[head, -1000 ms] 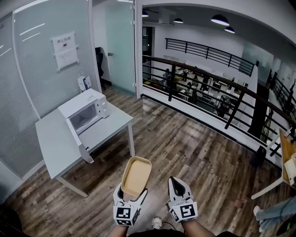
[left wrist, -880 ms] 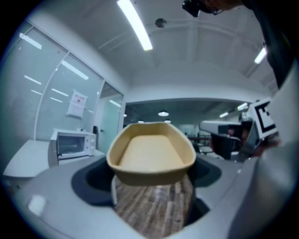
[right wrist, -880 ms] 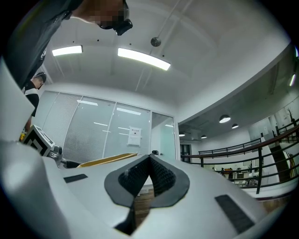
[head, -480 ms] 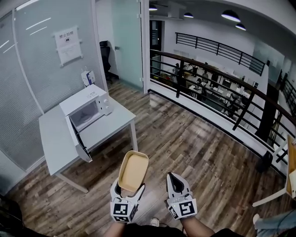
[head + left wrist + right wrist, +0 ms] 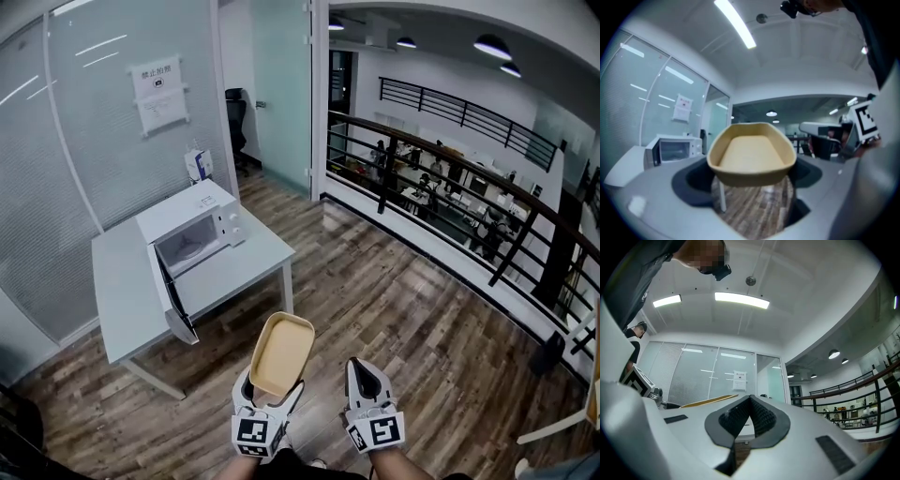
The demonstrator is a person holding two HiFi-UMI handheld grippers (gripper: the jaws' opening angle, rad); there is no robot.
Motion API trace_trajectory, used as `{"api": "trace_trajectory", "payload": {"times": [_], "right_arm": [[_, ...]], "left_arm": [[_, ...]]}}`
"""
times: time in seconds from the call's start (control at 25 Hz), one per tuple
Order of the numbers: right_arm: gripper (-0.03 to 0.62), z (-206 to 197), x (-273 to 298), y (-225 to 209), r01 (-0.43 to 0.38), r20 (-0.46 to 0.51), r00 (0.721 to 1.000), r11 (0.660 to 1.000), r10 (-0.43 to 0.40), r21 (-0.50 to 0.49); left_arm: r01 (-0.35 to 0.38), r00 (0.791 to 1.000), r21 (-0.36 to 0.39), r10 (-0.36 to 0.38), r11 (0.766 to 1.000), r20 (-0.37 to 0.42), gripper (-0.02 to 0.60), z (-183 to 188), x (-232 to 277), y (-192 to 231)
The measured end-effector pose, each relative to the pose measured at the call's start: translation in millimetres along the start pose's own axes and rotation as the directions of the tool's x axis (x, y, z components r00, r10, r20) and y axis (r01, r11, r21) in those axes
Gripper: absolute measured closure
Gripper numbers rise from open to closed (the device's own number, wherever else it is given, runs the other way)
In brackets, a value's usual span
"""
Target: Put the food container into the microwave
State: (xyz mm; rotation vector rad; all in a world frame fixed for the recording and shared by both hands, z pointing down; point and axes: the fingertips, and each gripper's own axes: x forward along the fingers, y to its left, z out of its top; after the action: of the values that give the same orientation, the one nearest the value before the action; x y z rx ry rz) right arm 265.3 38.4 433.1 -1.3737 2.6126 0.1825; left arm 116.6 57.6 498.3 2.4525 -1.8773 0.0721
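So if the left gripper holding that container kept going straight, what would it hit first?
Probably the white table, around its right-hand corner, after bare floor. The microwave sits left of that line; depth is unclear.

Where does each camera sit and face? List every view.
Head view: on the head, looking down at left claw, right claw, microwave.
Left gripper view: on left claw, facing its clamped food container, microwave.
Right gripper view: on right claw, aimed at ceiling; jaws together, empty.
Shared: head and left gripper views show food container, microwave.

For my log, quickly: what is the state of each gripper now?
Left gripper: shut on the container.
Right gripper: shut, empty.
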Motion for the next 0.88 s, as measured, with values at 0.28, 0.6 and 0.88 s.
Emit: {"api": "trace_trajectory", "payload": {"times": [0.28, 0.6, 0.88], "right_arm": [[0.595, -15, 56, -2, 0.001, -0.014, 1.000, 1.000, -0.001, -0.021], [0.595, -26, 124, 18, -0.016, -0.023, 1.000, 0.999, 0.015, -0.031], [0.595, -28, 174, 50, -0.074, -0.031, 0.997, 0.995, 0.072, -0.061]], "left_arm": [[-0.023, 1.000, -0.016, 0.023, 1.000, 0.019, 0.101, 7, 36, 46], [-0.030, 0.999, -0.027, 0.031, 0.999, 0.021, 0.101, 11, 65, 107], [-0.041, 0.998, -0.045, 0.043, 0.998, 0.038, 0.101, 18, 80, 152]]}}
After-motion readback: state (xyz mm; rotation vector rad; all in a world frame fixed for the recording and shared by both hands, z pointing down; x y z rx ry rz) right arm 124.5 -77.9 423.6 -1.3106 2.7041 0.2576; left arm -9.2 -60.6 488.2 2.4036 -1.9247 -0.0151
